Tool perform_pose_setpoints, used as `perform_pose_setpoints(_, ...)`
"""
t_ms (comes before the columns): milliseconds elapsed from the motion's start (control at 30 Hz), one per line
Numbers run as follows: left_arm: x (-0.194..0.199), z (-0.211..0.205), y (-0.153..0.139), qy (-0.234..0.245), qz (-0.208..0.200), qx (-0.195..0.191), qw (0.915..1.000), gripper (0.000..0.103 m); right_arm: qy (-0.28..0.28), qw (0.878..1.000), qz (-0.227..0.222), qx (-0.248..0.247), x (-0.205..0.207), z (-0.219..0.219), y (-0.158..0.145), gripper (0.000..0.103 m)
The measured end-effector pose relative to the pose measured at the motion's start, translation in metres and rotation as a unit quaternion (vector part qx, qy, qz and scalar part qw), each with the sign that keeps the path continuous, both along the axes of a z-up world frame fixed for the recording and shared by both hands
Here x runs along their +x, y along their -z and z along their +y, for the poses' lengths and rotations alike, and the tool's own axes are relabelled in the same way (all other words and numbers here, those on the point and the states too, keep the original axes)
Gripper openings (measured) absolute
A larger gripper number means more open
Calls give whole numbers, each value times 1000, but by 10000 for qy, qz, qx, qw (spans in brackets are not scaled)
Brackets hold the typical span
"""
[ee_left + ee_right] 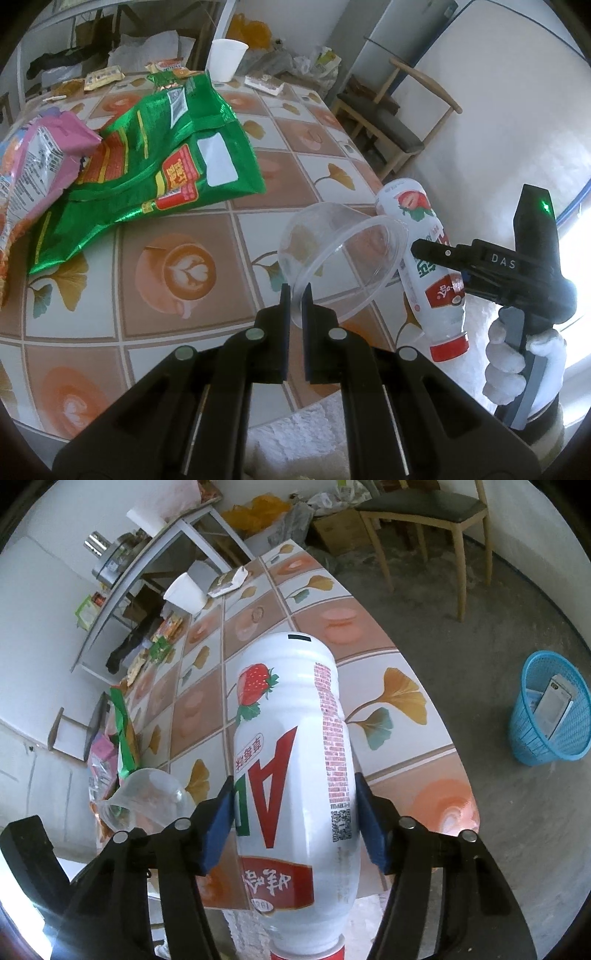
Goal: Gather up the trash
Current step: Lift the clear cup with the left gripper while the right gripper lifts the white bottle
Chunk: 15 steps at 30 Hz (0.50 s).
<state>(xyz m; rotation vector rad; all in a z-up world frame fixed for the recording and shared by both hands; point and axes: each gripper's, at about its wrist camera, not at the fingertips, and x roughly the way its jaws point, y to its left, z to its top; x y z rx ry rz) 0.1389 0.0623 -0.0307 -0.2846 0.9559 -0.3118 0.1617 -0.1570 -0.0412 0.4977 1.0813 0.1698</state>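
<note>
Left gripper (295, 295) fingers pinch clear cup (341, 254) rim; right gripper (293, 812) clamps bottle (295, 760). Blue basket (550, 709), 3 o'clock, holds one item; wrappers (147, 162) remain on tabletop (192, 321).

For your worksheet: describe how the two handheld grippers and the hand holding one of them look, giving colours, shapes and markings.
Both grippers are black plastic linkages with round silver pivot pins and flat dark-blue pads. The left gripper shows these up close. The right gripper has a body lettered "DAS", a green indicator light and a grey handle. The hand on it wears a fuzzy white glove.
</note>
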Motion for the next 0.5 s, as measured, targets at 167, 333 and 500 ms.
perform_pose_setpoints(167, -4, 2, -4, -44, -105, 89, 9999, 4, 43, 9999, -78, 102, -3, -1, -1, 59)
perform_pose_setpoints(333, -7, 1, -8, -50, -230, 180, 9996, 4, 47, 9998, -143, 127, -7, -1, -5, 59)
perform_pose_setpoints(500, -13, -2, -16, -12, -384, 298, 9988, 4, 60, 9997, -182, 177, -11, -2, -9, 59)
